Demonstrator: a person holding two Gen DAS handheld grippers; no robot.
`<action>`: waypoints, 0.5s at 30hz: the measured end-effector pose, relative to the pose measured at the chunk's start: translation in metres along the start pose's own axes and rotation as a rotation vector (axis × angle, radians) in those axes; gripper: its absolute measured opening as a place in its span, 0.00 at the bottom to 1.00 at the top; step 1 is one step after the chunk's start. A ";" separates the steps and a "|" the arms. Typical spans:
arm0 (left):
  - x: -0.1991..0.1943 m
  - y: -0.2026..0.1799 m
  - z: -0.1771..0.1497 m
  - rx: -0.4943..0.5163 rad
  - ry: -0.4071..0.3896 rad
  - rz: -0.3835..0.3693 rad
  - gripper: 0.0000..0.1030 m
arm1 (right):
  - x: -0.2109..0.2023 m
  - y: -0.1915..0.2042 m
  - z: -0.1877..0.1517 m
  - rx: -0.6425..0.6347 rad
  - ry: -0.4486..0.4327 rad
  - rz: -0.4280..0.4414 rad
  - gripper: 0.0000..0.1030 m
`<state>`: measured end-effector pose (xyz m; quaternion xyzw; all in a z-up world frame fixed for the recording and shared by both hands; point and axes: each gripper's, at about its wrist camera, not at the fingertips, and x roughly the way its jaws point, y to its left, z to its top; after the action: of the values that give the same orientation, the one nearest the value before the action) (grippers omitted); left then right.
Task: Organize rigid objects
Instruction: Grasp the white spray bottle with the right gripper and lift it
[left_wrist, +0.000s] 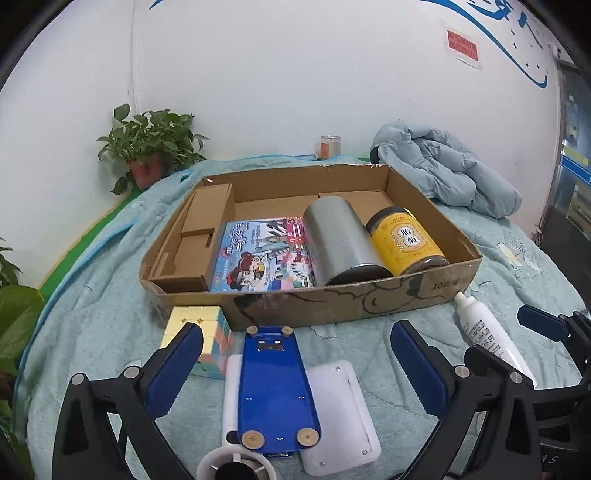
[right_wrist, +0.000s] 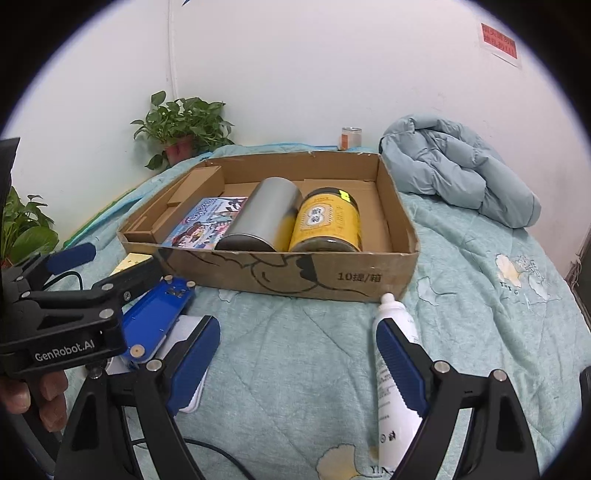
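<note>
A shallow cardboard box (left_wrist: 369, 299) (right_wrist: 295, 273) on the bed holds a picture book (left_wrist: 266, 254) (right_wrist: 207, 225), a silver can (left_wrist: 340, 240) (right_wrist: 262, 218) and a yellow jar (left_wrist: 406, 240) (right_wrist: 328, 221), both lying down. My left gripper (left_wrist: 295, 354) is open, its jaws on either side of a blue and white device (left_wrist: 277, 387) (right_wrist: 159, 317). A pastel cube (left_wrist: 207, 332) lies by its left finger. My right gripper (right_wrist: 299, 354) is open, its right finger (right_wrist: 399, 365) over a white tube (right_wrist: 395, 387) (left_wrist: 484, 332).
A crumpled light-blue jacket (left_wrist: 450, 170) (right_wrist: 461, 170) lies at the back right. Potted plants (left_wrist: 155, 147) (right_wrist: 184, 125) stand at the back left by the wall, with a small jar (left_wrist: 328, 146) behind the box. A teal quilt (right_wrist: 480, 314) covers the bed.
</note>
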<state>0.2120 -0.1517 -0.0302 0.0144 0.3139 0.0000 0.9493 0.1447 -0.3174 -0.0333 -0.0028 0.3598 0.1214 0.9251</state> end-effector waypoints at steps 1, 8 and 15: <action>0.000 0.000 -0.001 -0.004 0.003 -0.001 0.99 | 0.000 0.000 -0.001 0.000 0.001 -0.001 0.84; 0.000 -0.002 -0.006 -0.023 0.017 0.004 0.99 | 0.001 0.002 -0.005 -0.004 -0.010 -0.036 0.84; 0.007 -0.002 -0.006 -0.022 0.040 -0.005 0.99 | 0.002 -0.008 -0.007 0.013 0.001 -0.050 0.84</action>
<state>0.2139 -0.1533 -0.0397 0.0032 0.3329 0.0015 0.9430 0.1434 -0.3258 -0.0405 -0.0058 0.3608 0.0957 0.9277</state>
